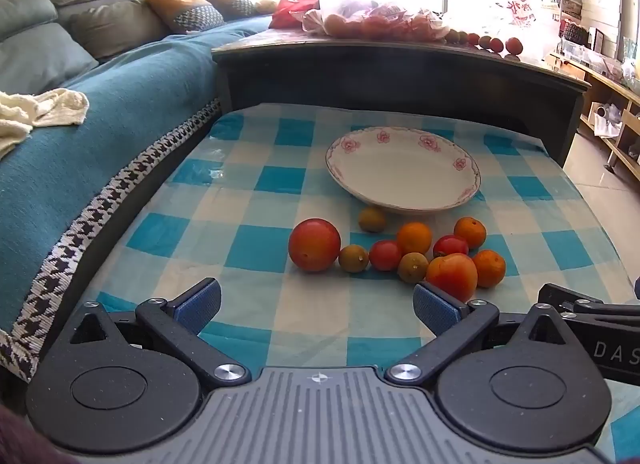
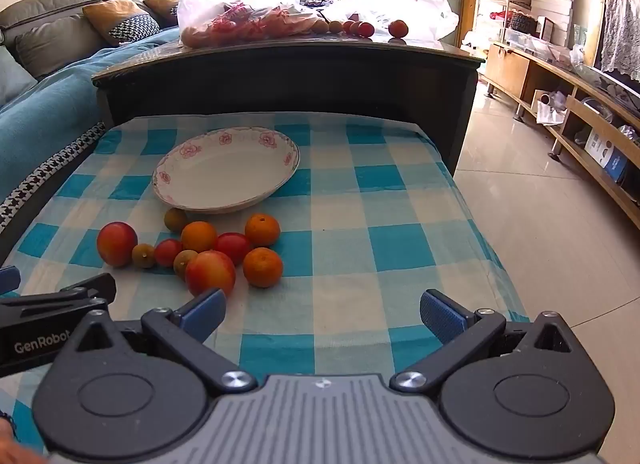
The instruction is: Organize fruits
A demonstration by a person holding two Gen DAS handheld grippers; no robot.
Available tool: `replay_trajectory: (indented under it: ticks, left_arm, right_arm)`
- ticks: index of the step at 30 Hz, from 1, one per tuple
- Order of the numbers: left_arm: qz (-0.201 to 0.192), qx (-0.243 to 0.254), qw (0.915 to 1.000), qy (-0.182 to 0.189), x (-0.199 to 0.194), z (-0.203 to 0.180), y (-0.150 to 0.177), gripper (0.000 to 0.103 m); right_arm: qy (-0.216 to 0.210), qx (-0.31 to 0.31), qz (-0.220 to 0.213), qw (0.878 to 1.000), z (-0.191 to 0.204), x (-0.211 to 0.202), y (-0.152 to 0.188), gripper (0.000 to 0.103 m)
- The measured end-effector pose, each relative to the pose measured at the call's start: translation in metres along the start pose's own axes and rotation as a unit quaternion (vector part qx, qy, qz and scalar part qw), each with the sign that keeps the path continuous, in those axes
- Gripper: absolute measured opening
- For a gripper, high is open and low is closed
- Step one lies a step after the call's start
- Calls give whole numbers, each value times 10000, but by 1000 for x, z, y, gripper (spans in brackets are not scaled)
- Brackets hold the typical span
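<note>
Left matte-black two-finger handheld gripper [image 1: 316, 310]: grey ribbed centre plate w/ small round emblem; two black rounded housings w/ raised disc caps; angled black link arms, silver pivot screws at base, smaller screws nr tips; triangular cut-outs in outer brackets; ribbed blue rubber finger pads [image 1: 199, 306]. Right matte-black two-finger handheld gripper [image 2: 322, 314]: same build; same grey ribbed plate, silver screws, blue textured pads [image 2: 204, 310]. White lettering on black side bodies: "GenRobot" on left unit as seen from right cam; "DAS" partly visible on right unit from left cam.
</note>
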State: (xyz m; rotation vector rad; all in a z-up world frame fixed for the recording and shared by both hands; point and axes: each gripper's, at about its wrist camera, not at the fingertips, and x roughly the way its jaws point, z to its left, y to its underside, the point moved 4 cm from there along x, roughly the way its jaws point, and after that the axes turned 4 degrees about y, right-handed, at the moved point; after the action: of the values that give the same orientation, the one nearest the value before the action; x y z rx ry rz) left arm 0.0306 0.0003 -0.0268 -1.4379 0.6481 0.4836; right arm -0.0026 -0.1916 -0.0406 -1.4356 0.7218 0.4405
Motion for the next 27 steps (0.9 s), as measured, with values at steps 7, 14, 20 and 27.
replay_trajectory:
  ticks: [7,14,20,27]
  left_arm:
    - [172,-145,9997,87,4,3,1,103]
    - [196,-155,9996,159,5,4,5,103]
    - [238,-169,9994,165,6,4,6,103]
    - [284,-178,9993,157,9,5,8,103]
  right_arm:
    - [23,-8,19,10000,0,1,1,103]
    - [81,-29,46,10000,2,1,1,103]
    - [88,-33,94,9999,1,4,1,103]
    - [93,-34,109,9999,1,5,2,103]
